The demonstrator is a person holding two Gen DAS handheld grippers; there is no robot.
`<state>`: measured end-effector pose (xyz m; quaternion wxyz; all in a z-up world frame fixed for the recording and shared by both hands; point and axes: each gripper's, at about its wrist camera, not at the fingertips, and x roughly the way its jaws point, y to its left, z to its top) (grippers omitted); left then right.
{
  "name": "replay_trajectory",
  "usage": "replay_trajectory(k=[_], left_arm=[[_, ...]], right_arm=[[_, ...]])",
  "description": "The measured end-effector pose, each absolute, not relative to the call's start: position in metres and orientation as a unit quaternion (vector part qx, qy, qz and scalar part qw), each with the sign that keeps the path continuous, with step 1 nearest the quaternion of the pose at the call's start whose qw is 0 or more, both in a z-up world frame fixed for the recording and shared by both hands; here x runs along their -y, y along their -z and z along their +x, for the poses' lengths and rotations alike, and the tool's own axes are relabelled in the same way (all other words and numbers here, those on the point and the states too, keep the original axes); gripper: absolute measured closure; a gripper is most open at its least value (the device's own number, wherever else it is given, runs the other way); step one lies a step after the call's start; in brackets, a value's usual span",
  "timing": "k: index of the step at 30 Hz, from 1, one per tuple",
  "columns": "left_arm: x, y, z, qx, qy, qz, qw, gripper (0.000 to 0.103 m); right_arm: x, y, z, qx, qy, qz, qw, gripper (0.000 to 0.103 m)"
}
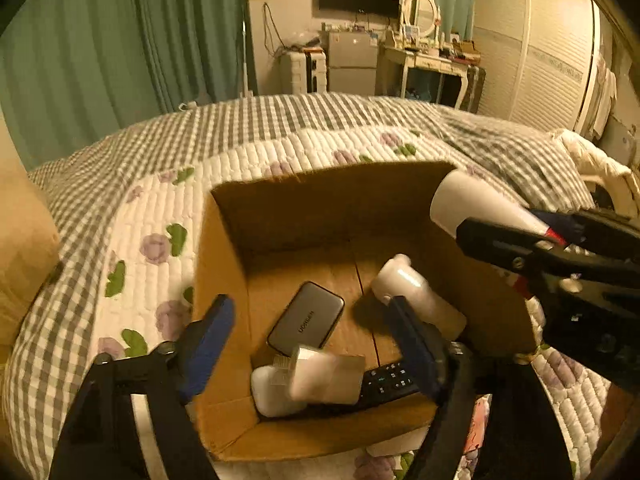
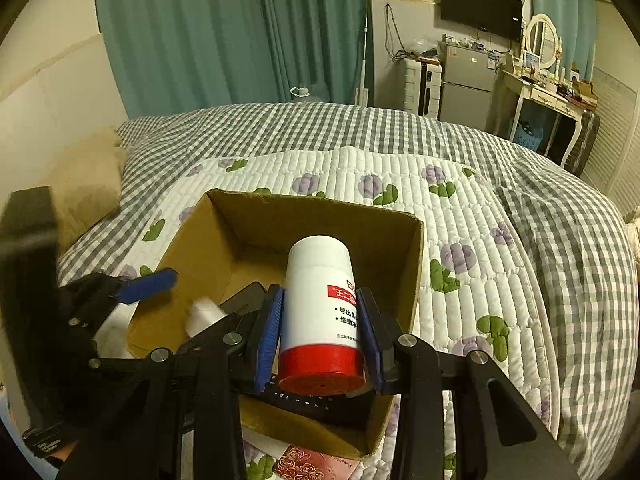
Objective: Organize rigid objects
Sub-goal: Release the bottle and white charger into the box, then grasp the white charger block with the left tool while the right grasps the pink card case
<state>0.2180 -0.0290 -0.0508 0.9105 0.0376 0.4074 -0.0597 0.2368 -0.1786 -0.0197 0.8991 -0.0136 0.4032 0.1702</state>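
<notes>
An open cardboard box (image 1: 224, 264) (image 2: 416, 264) sits on the bed. Inside lie a grey power bank (image 1: 306, 316), a white bottle (image 1: 404, 286), a white charger (image 1: 324, 374), a white case (image 1: 268, 394) and a black remote (image 1: 390, 378). My left gripper (image 1: 310, 314) is open and empty above the box's near side. My right gripper (image 2: 320, 312) is shut on a white bottle with a red base (image 2: 320, 312) (image 1: 472, 206), held tilted over the box's right side.
The bed has a grey checked and floral quilt (image 2: 480, 208). A tan pillow (image 2: 84, 184) lies at the left. A pink card (image 2: 316, 466) lies by the box's near edge. Curtains, a fridge and a dressing table stand beyond the bed.
</notes>
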Motion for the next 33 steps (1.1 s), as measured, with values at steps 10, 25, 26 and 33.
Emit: replay_trajectory(k=[10,25,26,33], left_arm=[[0.005,0.026,0.184,-0.381,0.035,0.025,0.924,0.01],[-0.001,0.045,0.103,-0.372,0.012,0.031,0.927,0.0],[0.0,0.054,0.1,-0.379,0.01,0.032,0.925,0.0],[0.017,0.105,0.099,-0.424,0.018,0.037,0.905,0.0]], right_arm=[[0.175,0.026,0.238,-0.41,-0.16,0.004,0.898,0.055],[0.213,0.029,0.148,-0.409,-0.136,-0.067,0.9,0.022],[0.213,0.037,0.143,-0.416,-0.139,-0.078,0.895,0.022],[0.214,0.093,0.143,-0.475,-0.147,-0.095,0.862,0.022]])
